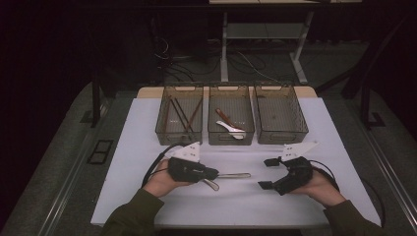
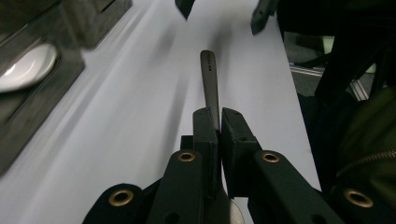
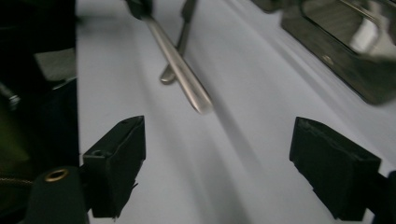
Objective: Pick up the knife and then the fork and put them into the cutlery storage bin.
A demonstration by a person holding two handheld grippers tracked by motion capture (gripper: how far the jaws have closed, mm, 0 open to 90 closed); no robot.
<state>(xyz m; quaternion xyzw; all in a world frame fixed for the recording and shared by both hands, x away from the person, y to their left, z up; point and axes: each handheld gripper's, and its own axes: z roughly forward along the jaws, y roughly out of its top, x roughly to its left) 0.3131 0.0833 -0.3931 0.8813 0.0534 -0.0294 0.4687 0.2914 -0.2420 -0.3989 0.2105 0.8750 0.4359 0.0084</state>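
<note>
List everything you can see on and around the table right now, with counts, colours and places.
table: one, white top, centre.
bins: three, smoky see-through, in a row at the far edge.
sticks: several, dark brown, in the left bin.
spoon: one, white, in the middle bin, beside a brown piece.
metal utensil: one, silver, its handle sticking out of the left gripper.
desk legs: white, on the floor behind, with cables.
left gripper: black, shut on the metal utensil.
right gripper: black, open, nothing between its jaws.
sleeves: two, olive green, near edge.

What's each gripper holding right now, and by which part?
Left gripper is shut on a metal utensil, clamped partway along its handle, whose end points toward the right gripper. That one is open and holds nothing.
</note>
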